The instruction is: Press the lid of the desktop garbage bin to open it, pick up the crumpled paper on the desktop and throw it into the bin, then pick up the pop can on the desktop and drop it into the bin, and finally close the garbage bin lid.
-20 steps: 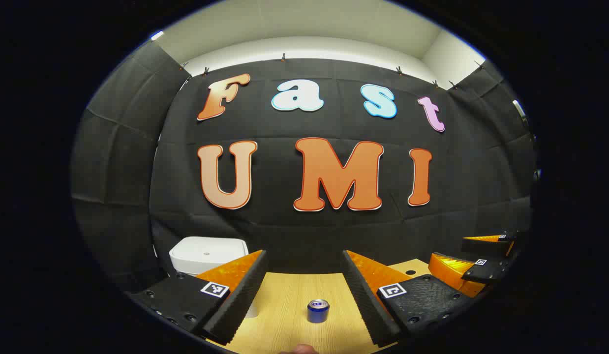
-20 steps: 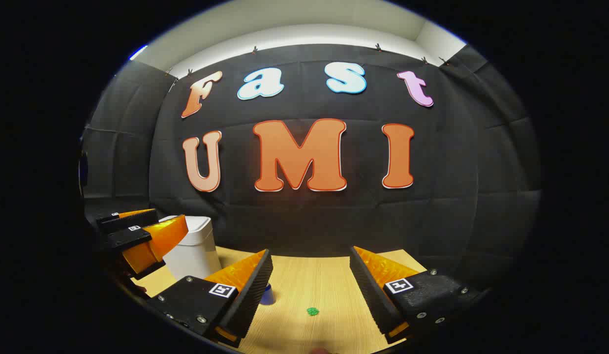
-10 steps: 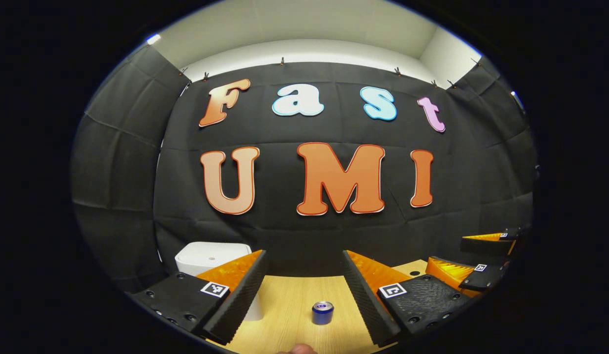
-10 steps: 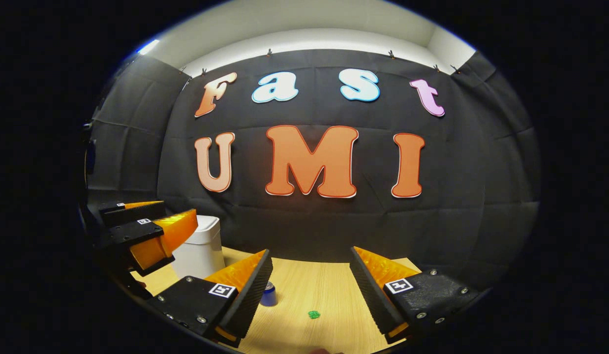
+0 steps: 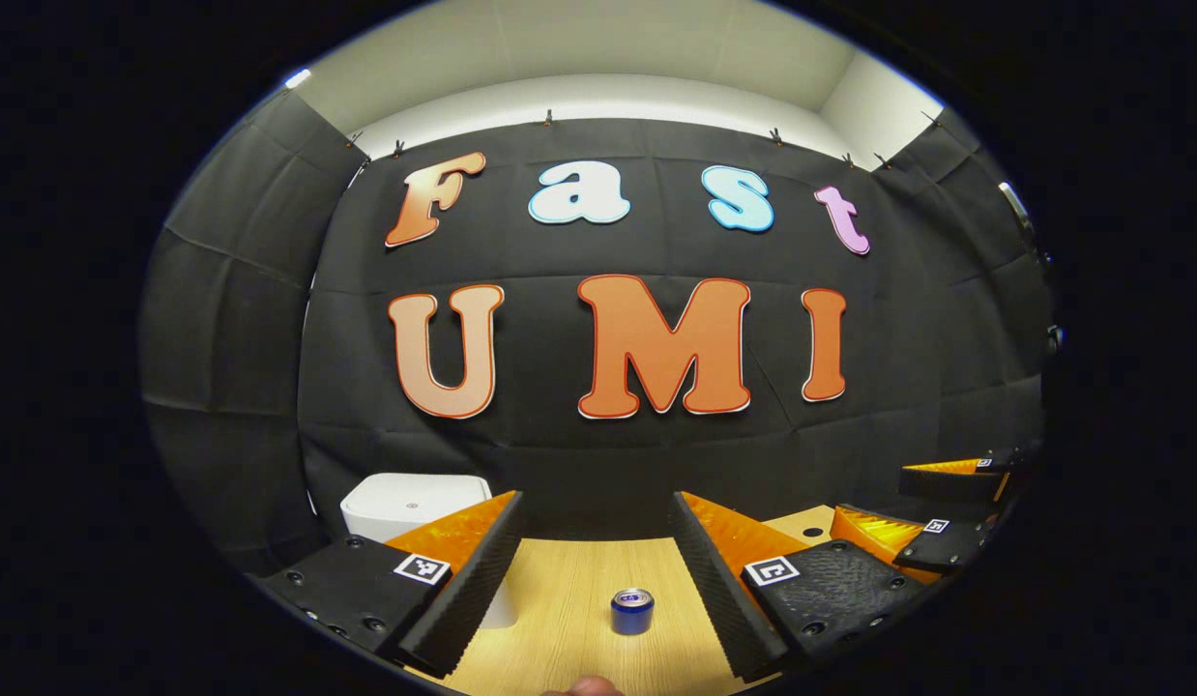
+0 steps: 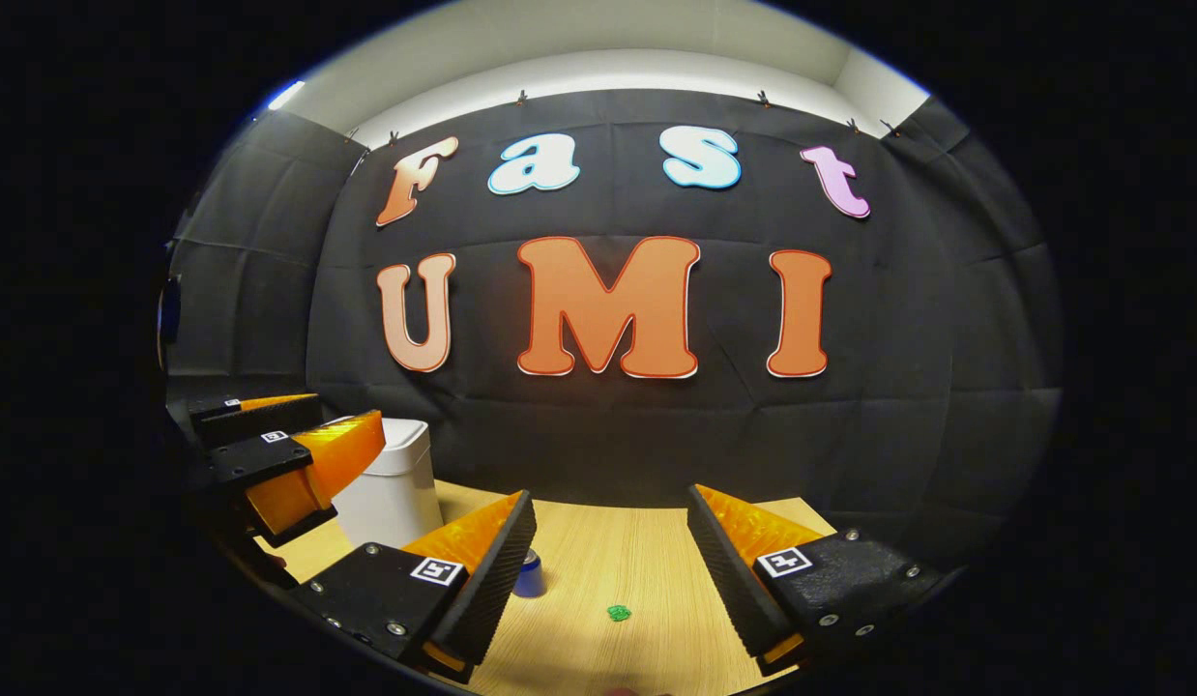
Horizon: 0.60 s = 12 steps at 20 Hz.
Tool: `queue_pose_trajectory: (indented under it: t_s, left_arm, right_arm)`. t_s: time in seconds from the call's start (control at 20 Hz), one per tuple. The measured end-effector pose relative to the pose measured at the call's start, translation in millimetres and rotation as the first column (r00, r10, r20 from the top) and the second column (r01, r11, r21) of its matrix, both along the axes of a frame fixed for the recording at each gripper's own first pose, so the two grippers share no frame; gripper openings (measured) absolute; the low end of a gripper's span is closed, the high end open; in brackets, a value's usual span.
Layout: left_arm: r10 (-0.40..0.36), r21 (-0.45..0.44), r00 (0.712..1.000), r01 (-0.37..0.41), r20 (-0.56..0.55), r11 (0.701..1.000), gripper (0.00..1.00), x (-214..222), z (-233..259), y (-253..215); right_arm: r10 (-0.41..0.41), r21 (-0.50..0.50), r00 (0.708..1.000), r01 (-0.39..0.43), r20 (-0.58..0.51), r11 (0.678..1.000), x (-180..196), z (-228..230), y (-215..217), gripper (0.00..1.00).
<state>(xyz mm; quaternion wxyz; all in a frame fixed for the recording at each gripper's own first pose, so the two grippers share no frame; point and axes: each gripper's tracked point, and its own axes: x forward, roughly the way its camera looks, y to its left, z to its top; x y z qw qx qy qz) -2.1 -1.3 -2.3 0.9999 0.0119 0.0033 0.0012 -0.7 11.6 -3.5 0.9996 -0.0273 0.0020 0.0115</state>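
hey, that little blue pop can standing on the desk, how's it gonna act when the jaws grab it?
The pop can stands upright on the wooden desk, so a high nudge may tip it and it would probably roll. Its smooth round wall could slip or dent under a hard squeeze.

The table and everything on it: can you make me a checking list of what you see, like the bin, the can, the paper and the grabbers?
Surface: wooden table, with a small round hole near its far right corner.
Bin: white bin, far left on the table, lid shut.
Can: blue can, upright, standing apart from the bin.
Paper: small green crumpled paper, lying on the table to the right of the can.
Clutter: nothing seen.
Left gripper: open, holding nothing, above the table with the can ahead between its fingers.
Right gripper: open, holding nothing, with the paper ahead between its fingers.
Cables: nothing seen.
Surroundings: black cloth wall behind the table, pale ceiling above.
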Motion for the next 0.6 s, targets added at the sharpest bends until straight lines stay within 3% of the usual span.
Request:
queue_pose_trajectory:
  t_s: [0.6]
  left_arm:
    - [0.009,-0.007,1.000,-0.009,-0.016,1.000,0.94,3.1,-8.2,10.1]
  right_arm:
    - [-0.001,-0.012,1.000,0.001,-0.010,1.000,2.6,-5.7,3.6,0.94]
